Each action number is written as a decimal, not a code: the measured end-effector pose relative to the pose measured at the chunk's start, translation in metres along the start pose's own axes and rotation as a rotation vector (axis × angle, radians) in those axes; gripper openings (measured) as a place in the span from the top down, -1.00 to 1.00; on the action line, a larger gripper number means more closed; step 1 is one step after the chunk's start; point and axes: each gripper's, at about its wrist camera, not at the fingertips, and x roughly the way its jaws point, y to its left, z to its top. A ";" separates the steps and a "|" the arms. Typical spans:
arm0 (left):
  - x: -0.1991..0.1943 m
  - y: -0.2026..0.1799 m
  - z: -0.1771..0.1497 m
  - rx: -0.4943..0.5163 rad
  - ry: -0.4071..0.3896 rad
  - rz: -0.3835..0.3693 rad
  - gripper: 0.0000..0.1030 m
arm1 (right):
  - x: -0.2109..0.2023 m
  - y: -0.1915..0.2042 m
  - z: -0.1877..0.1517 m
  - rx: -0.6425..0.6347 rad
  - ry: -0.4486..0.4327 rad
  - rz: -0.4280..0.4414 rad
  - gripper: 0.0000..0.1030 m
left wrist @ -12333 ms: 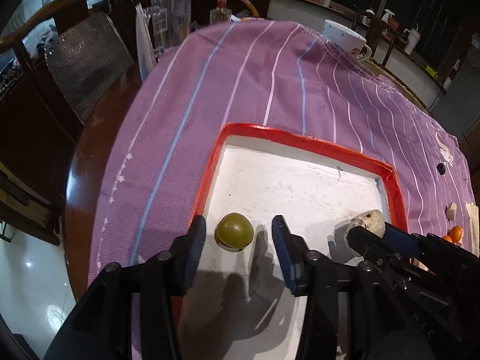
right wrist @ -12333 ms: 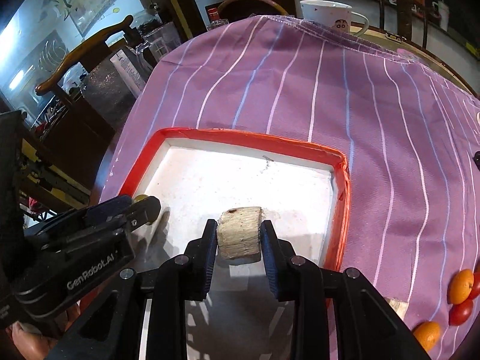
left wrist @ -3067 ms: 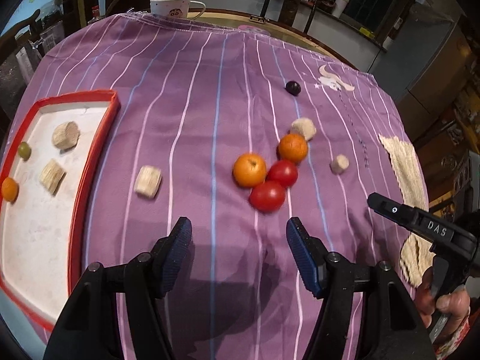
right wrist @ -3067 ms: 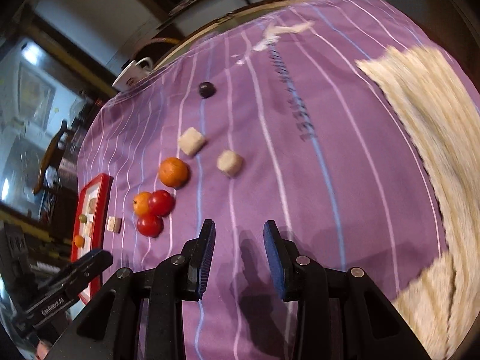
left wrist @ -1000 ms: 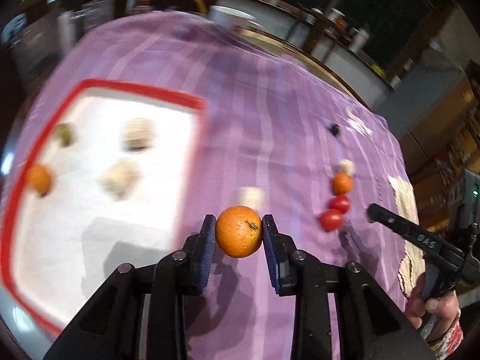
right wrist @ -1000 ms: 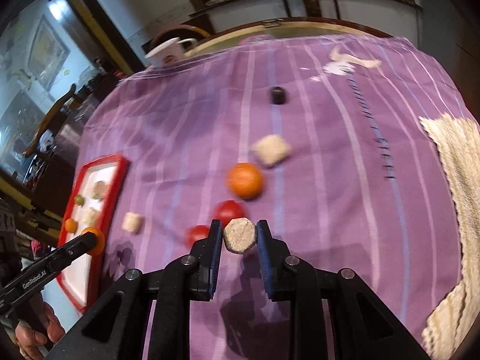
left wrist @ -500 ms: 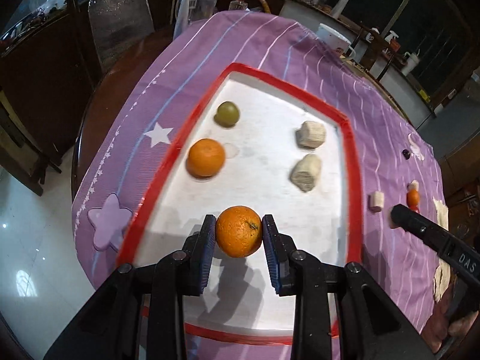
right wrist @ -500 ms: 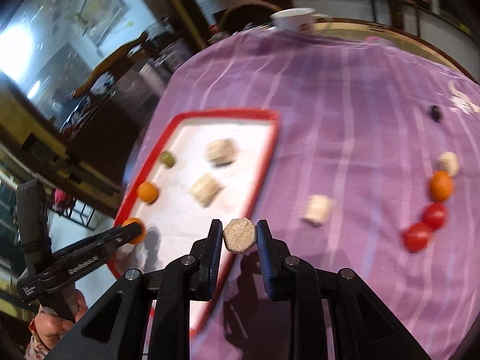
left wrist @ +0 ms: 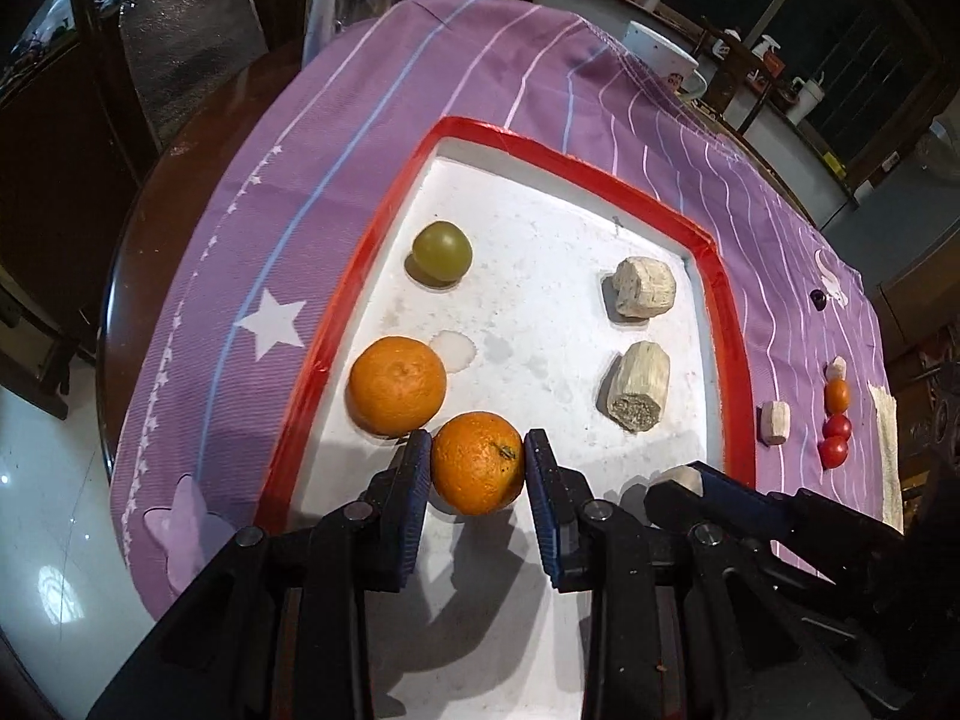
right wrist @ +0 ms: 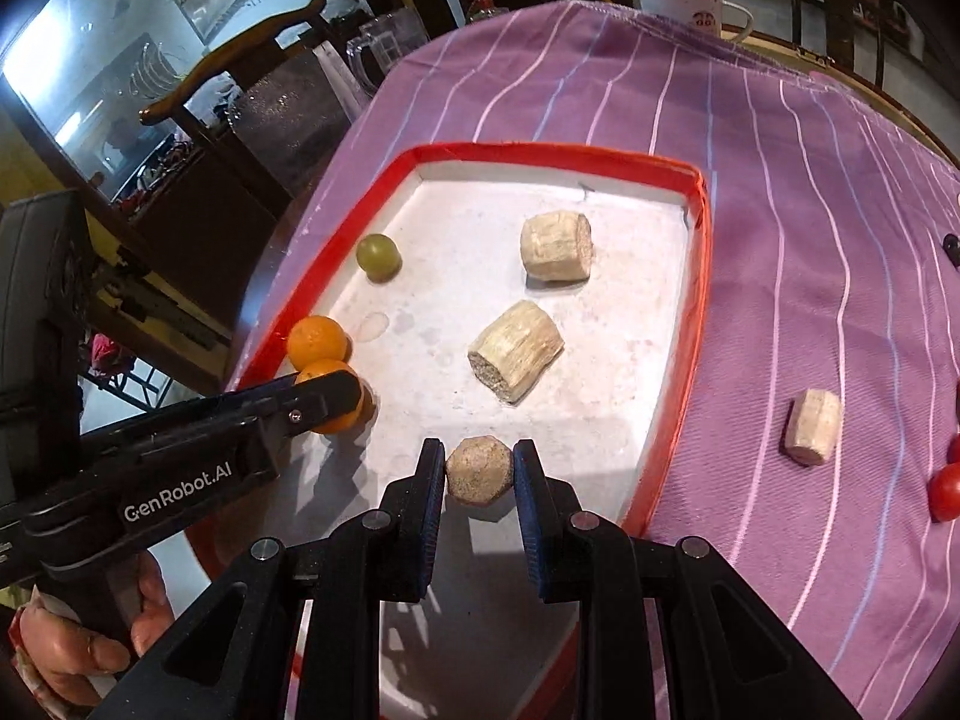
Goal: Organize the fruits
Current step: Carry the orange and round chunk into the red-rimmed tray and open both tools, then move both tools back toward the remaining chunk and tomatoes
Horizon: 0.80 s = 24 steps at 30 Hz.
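Observation:
My left gripper (left wrist: 478, 461) is shut on an orange (left wrist: 478, 463), held low over the near left part of the red-rimmed white tray (left wrist: 576, 165). Beside it in the tray lie another orange (left wrist: 397, 384), a green grape (left wrist: 441, 251) and two beige sugarcane chunks (left wrist: 644, 287) (left wrist: 636, 384). My right gripper (right wrist: 479, 476) is shut on a small beige sugarcane chunk (right wrist: 479, 477) over the tray's near middle, right of the left gripper (right wrist: 336, 396). On the purple striped cloth (right wrist: 810, 252) lie one more chunk (right wrist: 813, 427) and red tomatoes (left wrist: 834, 451).
A small orange (left wrist: 837, 395), another beige piece (left wrist: 836, 368) and a dark grape (left wrist: 817, 298) sit on the cloth at the right. A white mug (right wrist: 684, 3) stands at the table's far edge. Chairs (right wrist: 252, 60) and glassware stand beyond the tray's left side.
Both grippers have moved further over the tray and lower, each still holding its piece. The tray and its fruit now look closer and larger.

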 end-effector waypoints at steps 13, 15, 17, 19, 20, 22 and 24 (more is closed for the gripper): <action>-0.014 0.001 0.002 -0.031 -0.023 -0.027 0.02 | 0.004 -0.004 0.003 0.030 0.004 0.050 0.48; -0.024 0.001 0.003 -0.048 -0.034 -0.023 -0.07 | -0.002 -0.005 0.003 0.034 -0.006 0.061 0.47; -0.033 0.002 0.003 -0.063 -0.049 -0.017 -0.08 | -0.009 -0.007 0.003 0.045 -0.017 0.075 0.47; -0.045 0.002 0.002 -0.075 -0.066 0.004 -0.12 | -0.018 -0.010 0.003 0.060 -0.028 0.089 0.47; -0.049 0.001 0.001 -0.080 -0.072 0.013 -0.16 | -0.024 -0.012 0.002 0.071 -0.035 0.092 0.47; -0.059 -0.003 -0.002 -0.083 -0.086 0.024 -0.17 | -0.035 -0.017 0.000 0.093 -0.049 0.097 0.47; -0.066 -0.010 -0.005 -0.073 -0.096 0.033 -0.18 | -0.047 -0.023 -0.004 0.115 -0.060 0.096 0.47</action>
